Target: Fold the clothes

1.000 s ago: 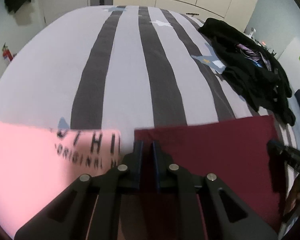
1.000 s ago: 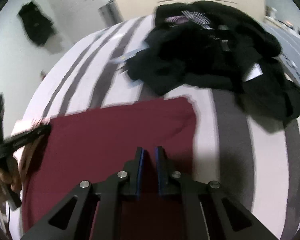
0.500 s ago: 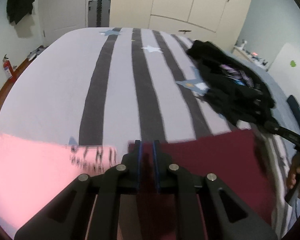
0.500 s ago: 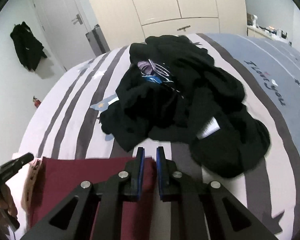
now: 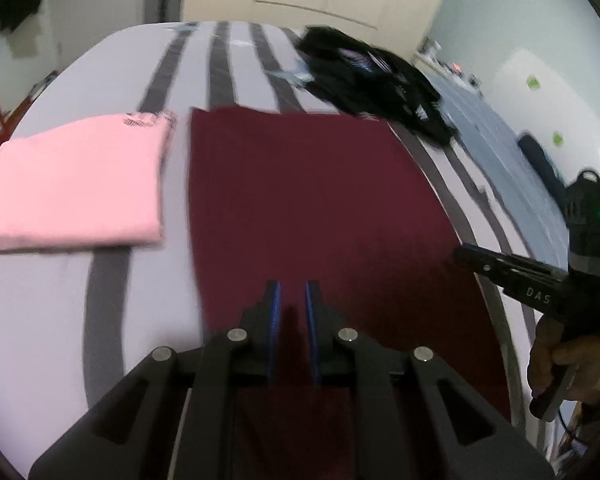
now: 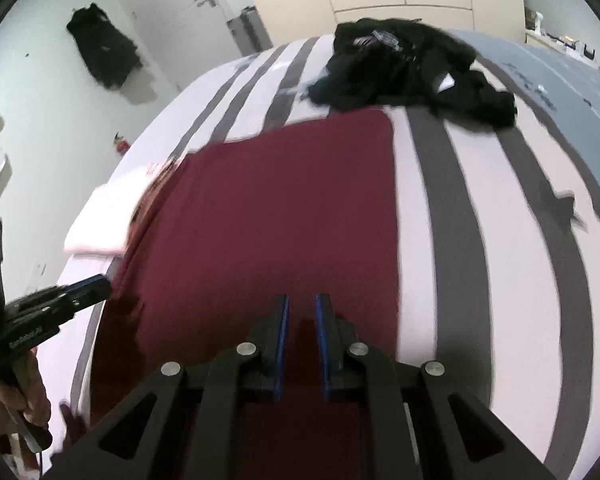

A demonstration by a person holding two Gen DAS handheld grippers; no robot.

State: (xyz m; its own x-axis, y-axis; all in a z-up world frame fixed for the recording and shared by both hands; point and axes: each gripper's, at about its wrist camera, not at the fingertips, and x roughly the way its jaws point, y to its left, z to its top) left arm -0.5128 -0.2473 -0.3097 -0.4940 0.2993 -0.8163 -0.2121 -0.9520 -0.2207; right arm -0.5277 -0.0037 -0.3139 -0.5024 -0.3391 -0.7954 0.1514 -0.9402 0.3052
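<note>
Both wrist cams – angled down, close – shared maroon garment (image 5: 312,200).

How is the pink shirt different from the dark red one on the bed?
The pink folded shirt has dark lettering at its far edge; the dark red garment looks plain. The pink one shows a smaller patch, the dark red one spreads wider and reaches toward the camera. The pink one lies to the left with a strip of striped bedspread between them. Both lie flat on that bed.

A maroon garment (image 6: 268,216) lies flat on the striped bed (image 6: 480,240). The right gripper (image 6: 300,322) sits at its near edge, jaws narrowly parted over cloth. The left gripper (image 6: 100,286) is at its left edge. Black clothes (image 6: 412,68) lie far right.
</note>
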